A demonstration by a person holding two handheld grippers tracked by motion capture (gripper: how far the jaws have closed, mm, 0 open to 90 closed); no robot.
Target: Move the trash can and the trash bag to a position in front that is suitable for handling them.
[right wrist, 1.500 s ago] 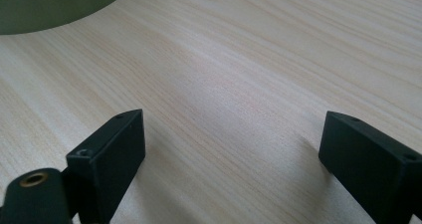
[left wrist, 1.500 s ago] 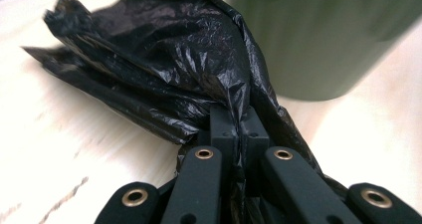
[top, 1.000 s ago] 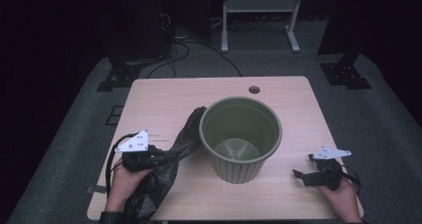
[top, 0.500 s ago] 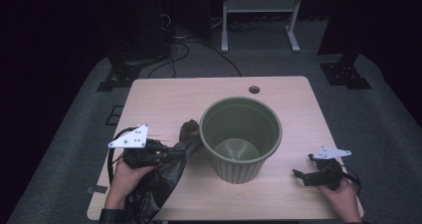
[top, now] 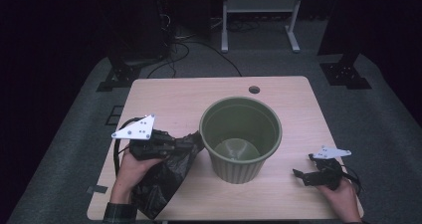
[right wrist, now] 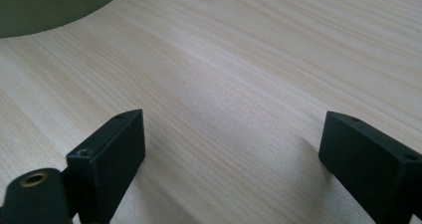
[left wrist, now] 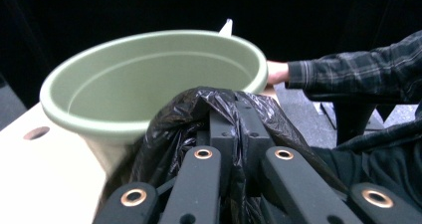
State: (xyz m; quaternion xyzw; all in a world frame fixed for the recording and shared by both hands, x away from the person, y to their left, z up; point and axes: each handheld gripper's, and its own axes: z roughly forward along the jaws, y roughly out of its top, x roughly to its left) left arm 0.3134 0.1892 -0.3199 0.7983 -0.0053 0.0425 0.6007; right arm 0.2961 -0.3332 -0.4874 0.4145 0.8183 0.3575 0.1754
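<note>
A green ribbed bin (top: 241, 137) stands upright near the middle of the light wooden desk (top: 174, 97), its round mouth facing up; the part of its inside that the high view and the left gripper view show holds nothing, down to the pale floor of it. Just left of the bin, a black plastic bag (top: 166, 176) lies crumpled and limp, its long axis running from the front edge of the desk, near the person's left sleeve, up and to the right toward the bin's rim, where its upper end rises off the desk and sits just beside the rim; whether it touches cannot be told. The left gripper (top: 186, 143) points at the bin with its jaws closed tight on that upper end of the bag; in the left gripper view the film bunches over and around the pinched jaw tips, with the bin's mouth right behind. The right gripper (top: 301, 175) rests low over the desk at the right front, well apart from the bin, pointing toward it, its jaws spread wide with bare wood grain between them and nothing held. A small round hole (top: 254, 89) sits in the desk behind the bin.
</note>
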